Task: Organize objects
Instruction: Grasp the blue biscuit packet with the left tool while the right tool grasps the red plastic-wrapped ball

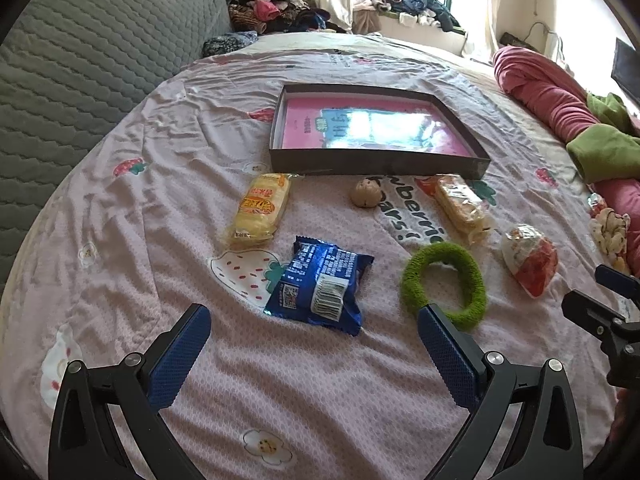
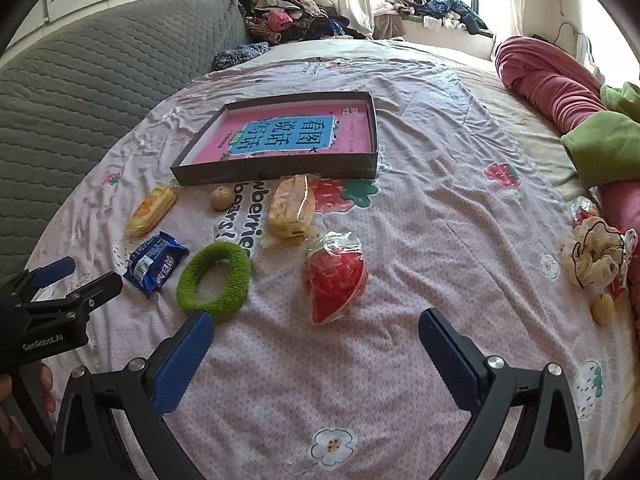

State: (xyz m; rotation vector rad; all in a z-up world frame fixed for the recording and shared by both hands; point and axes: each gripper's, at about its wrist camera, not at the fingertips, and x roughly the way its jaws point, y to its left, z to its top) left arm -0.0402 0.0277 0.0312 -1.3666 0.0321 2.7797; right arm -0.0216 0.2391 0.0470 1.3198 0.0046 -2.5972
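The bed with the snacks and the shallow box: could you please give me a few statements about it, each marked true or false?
1. Both hand-held grippers, left and right, are open and hold nothing. True.
2. The blue snack packet lies inside the shallow box. False: it lies on the bedsheet, in front of the box.
3. The green fuzzy ring lies between the blue packet and the red-filled clear packet. True.
4. The box holds only a pink book. True.
5. The small round brown ball sits on the ring. False: it lies apart, near the box.
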